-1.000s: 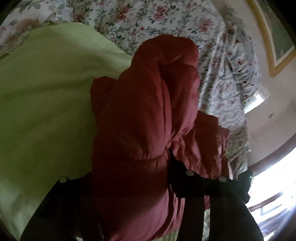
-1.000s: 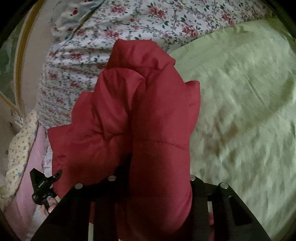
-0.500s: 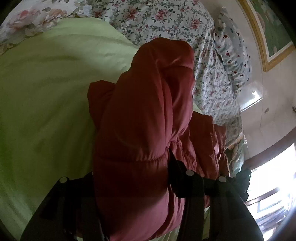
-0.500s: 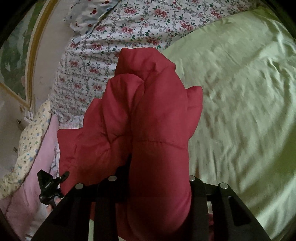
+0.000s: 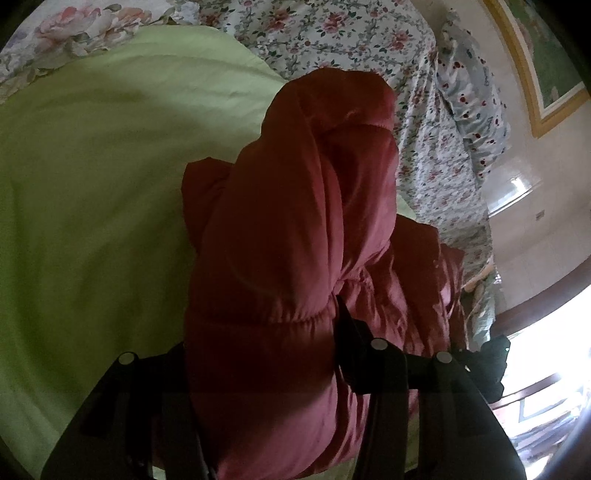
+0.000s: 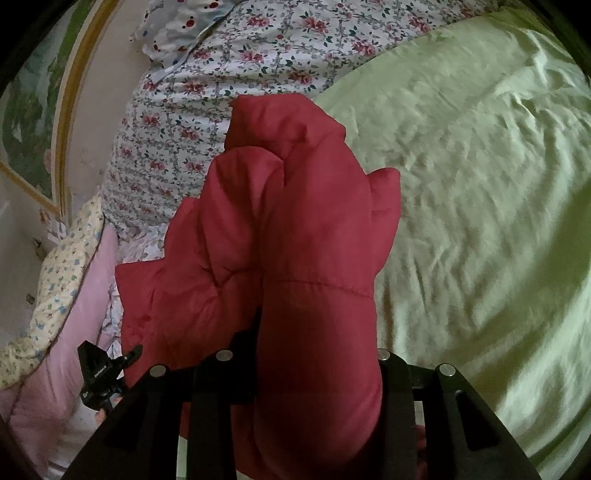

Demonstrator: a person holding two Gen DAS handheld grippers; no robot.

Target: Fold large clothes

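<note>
While both of my grippers carry the garment above the bed, the fold itself is not yet laid down. My left gripper (image 5: 266, 362) has its jaws partly closed on a thick puffed roll of the red padded jacket (image 5: 295, 240); the quilted fabric fills the whole gap between them. My right gripper (image 6: 317, 373) is clamped the same way on another bunched edge of the jacket (image 6: 295, 229), with a slightly narrower gap. In each wrist view the jacket stands up from the jaws as a bulky bundle and blocks most of the scene.

Position of the jacket: lifted, hanging between the two grips, over the light green sheet (image 6: 480, 221). Beyond it lie a floral bedspread (image 6: 221, 74) and a spotted pillow (image 6: 177, 29).

Progress, as a judgement: the jacket looks gathered or doubled over, so at least one fold may be in place, but I cannot confirm layer count or alignment from these views. Remaining steps appear to be setting it down flat, squaring the edges and pressing out trapped air, since padding of this kind springs back.

Markings: none readable on the jacket. The opposite gripper, visible at the lower left of the right wrist view, carries small white lettering too small to read.
</note>
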